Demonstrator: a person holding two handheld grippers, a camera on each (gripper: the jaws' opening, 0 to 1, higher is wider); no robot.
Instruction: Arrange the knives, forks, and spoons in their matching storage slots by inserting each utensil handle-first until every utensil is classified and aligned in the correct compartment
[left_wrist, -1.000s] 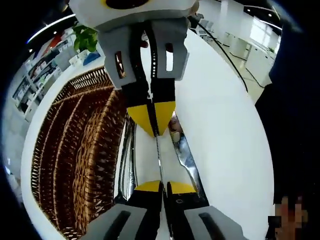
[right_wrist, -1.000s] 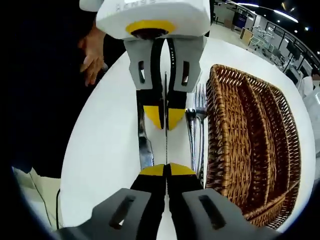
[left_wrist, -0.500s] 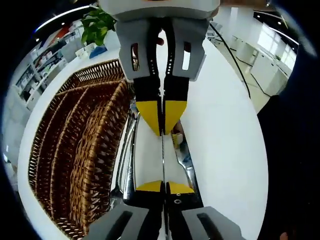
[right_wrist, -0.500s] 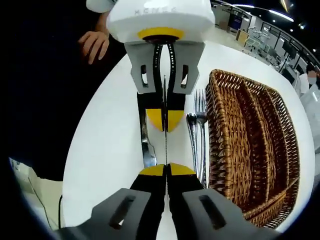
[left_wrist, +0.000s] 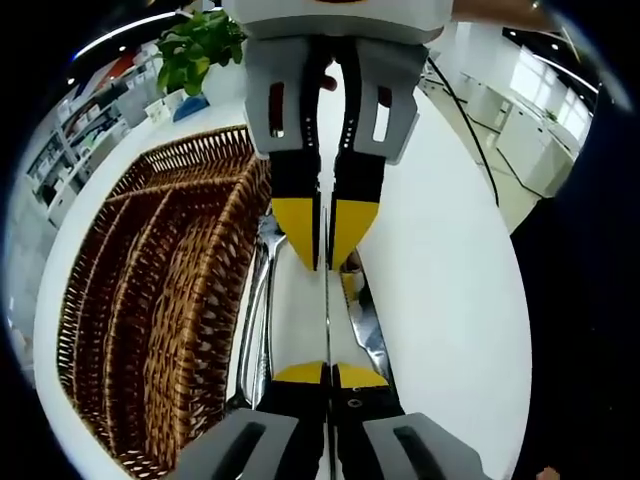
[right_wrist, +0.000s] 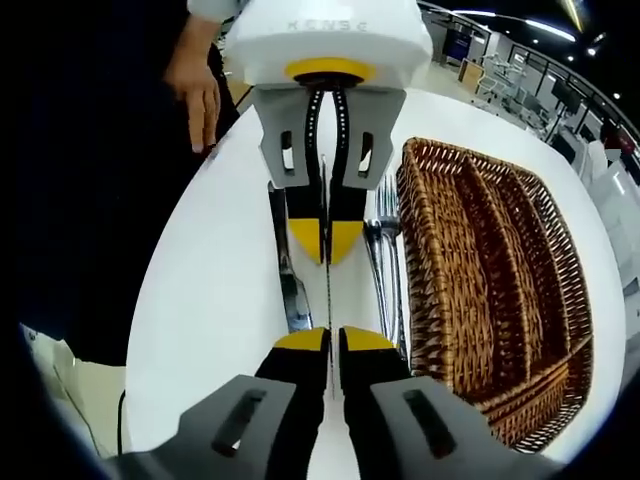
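Bright open room: leafy green potted plant (left_wrist: 195, 52), shelving racks (left_wrist: 75, 150), strip ceiling lights (right_wrist: 510, 20), white desks (left_wrist: 500, 105) by bright windows (left_wrist: 590, 80).

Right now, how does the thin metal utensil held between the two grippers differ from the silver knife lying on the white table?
The thin metal utensil is clamped at both ends, by the left gripper and the right gripper; the silver knife lies untouched. The utensil shows edge-on as a thin line; the knife shows its broad face. Both run alongside the brown wicker basket, outside it.
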